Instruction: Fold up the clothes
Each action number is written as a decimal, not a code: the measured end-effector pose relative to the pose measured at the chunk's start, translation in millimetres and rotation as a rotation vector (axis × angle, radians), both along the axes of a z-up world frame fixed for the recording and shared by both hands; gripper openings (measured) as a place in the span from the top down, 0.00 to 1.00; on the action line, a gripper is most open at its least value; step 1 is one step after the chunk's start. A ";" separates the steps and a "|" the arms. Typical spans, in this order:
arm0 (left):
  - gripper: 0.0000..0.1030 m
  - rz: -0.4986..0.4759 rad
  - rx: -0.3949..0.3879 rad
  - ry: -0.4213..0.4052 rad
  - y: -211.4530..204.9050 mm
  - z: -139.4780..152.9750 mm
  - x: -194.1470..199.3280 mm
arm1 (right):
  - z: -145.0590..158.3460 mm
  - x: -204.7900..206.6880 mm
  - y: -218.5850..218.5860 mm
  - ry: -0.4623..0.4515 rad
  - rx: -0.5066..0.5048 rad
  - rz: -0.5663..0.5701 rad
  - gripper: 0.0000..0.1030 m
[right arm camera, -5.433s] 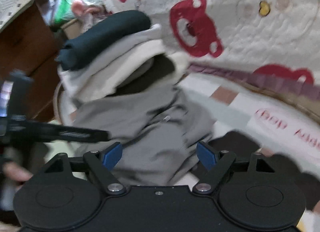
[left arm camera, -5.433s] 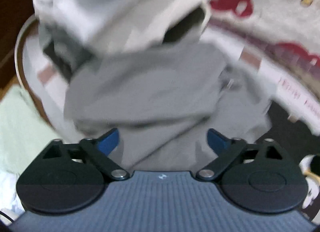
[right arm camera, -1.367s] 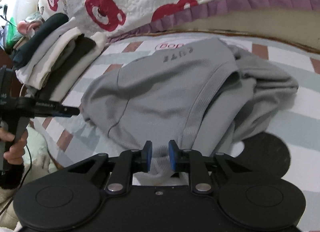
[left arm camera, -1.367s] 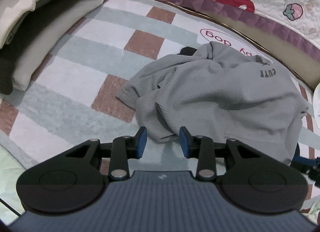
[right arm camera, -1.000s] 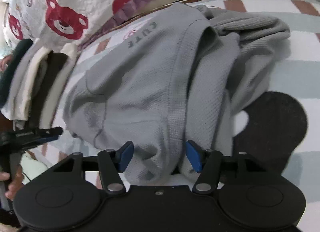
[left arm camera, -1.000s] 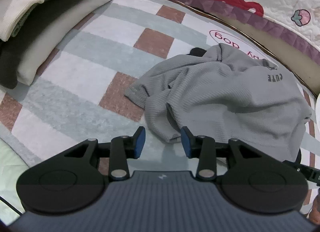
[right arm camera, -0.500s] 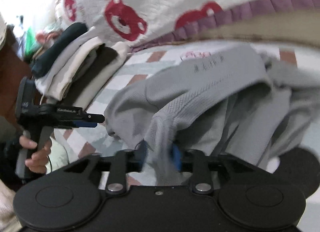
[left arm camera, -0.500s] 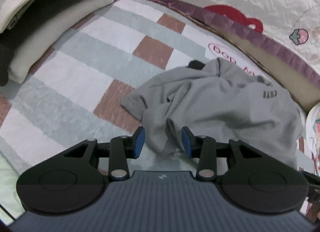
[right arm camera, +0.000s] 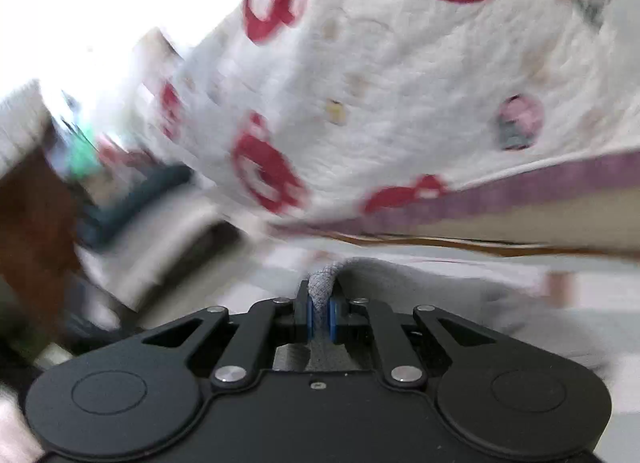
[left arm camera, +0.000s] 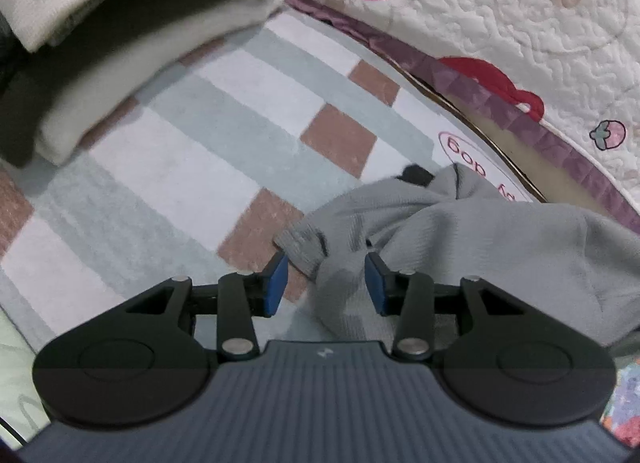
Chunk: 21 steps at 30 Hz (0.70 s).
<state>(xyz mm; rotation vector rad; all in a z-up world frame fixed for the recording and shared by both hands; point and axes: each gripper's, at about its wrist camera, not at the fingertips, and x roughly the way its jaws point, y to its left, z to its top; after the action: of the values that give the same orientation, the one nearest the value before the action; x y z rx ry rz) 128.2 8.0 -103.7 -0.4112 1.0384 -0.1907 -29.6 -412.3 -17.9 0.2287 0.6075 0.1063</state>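
Note:
A crumpled grey shirt (left arm camera: 460, 235) lies on the checked rug (left arm camera: 192, 167) at lower right of the left wrist view. My left gripper (left arm camera: 326, 283) is open, its blue pads on either side of a bunched fold near the shirt's ribbed cuff (left arm camera: 300, 243), apart from the cloth. In the blurred right wrist view, my right gripper (right arm camera: 320, 315) is shut on a ribbed edge of the grey shirt (right arm camera: 322, 283), which rises between the pads; the rest of the shirt (right arm camera: 440, 295) trails off to the right.
A stack of folded clothes (left arm camera: 100, 23) in cream, grey and black sits at upper left on the rug. A white quilt with red bears (left arm camera: 520, 23) and a purple border hangs behind, also filling the right wrist view (right arm camera: 400, 83). Brown furniture (right arm camera: 28, 223) stands left.
My right gripper has shut on the shirt's edge and swung upward, lifting it. My left gripper has moved in around a fold near the cuff. The shirt has been pulled rightward.

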 end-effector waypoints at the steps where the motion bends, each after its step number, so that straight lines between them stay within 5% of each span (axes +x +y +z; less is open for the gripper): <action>1: 0.60 -0.009 -0.011 0.006 -1.6 -1.5 -0.7 | 8.3 -2.4 -2.0 -0.022 -0.031 -0.007 0.90; 5: 0.60 -0.095 0.016 -0.004 -19.7 -1.9 -6.8 | -10.1 -21.2 -34.4 0.012 -0.039 -0.164 0.90; 9: 0.50 -0.172 0.031 0.013 -37.4 -3.4 -12.7 | -18.8 -21.7 -54.6 0.040 -0.052 -0.236 0.90; 14: 0.48 -0.216 -0.042 0.152 -46.2 -15.7 -21.9 | -21.6 -17.2 -53.4 0.037 -0.076 -0.221 0.90; 21: 0.46 -0.343 0.078 0.164 -73.5 -17.7 -40.9 | -27.8 -12.7 -49.5 0.060 -0.057 -0.208 0.90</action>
<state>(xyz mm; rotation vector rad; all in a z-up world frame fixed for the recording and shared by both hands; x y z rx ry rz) 87.3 -65.5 -121.4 -0.1769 1.2708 -0.4271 -42.3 -461.8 -45.6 0.2396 0.6424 -0.1186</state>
